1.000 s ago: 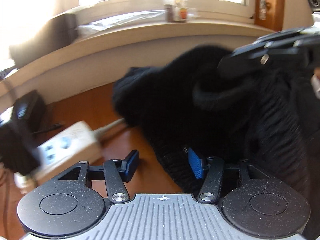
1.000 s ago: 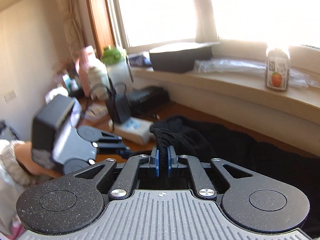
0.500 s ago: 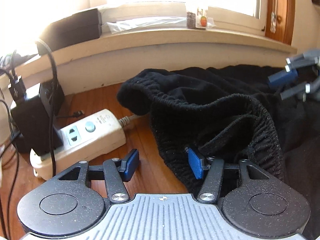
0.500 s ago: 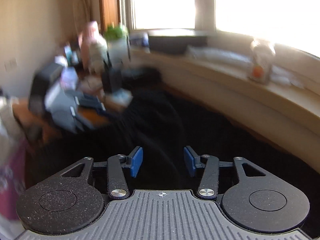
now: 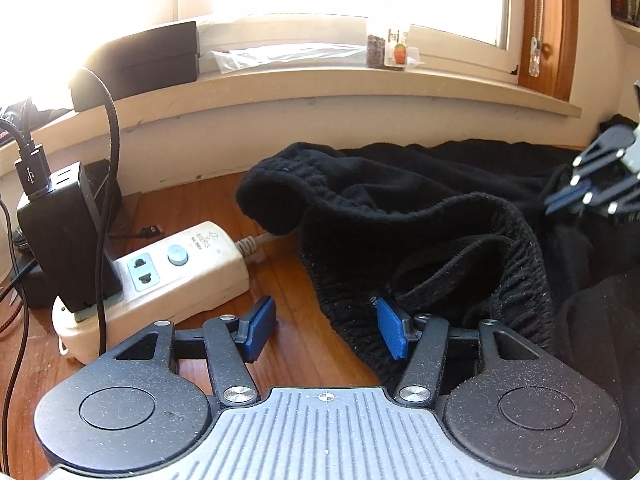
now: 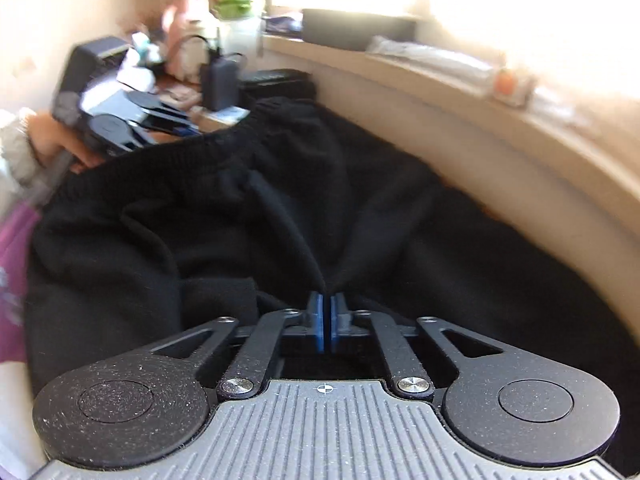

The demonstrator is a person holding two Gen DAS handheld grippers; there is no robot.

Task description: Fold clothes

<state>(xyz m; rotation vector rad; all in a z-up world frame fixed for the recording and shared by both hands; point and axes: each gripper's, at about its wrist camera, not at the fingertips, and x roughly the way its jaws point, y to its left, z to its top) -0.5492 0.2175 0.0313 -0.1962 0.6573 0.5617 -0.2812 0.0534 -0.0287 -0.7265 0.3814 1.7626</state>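
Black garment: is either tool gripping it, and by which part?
Right tool is shut on a pinched fold in the body of the black garment. Left tool is open at the ribbed waistband, holding nothing.

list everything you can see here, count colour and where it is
garment: 1, black, spread on the wooden floor below the sill
power strip: 1, white, on the floor left of the garment
adapter: 1, black, plugged into the strip's left end, cables running up
box: 1, black, left end of the sill
plastic bag: 1, clear, on the sill beside the box
jar: 1, orange label, on the sill
bottles: several, pink, white and green, blurred, far corner
sleeve: 1, pale, left edge of the right wrist view
left hand-held gripper: 1, black with blue pads, open over the garment's ribbed edge
right hand-held gripper: 1, same colours, shut on a garment fold
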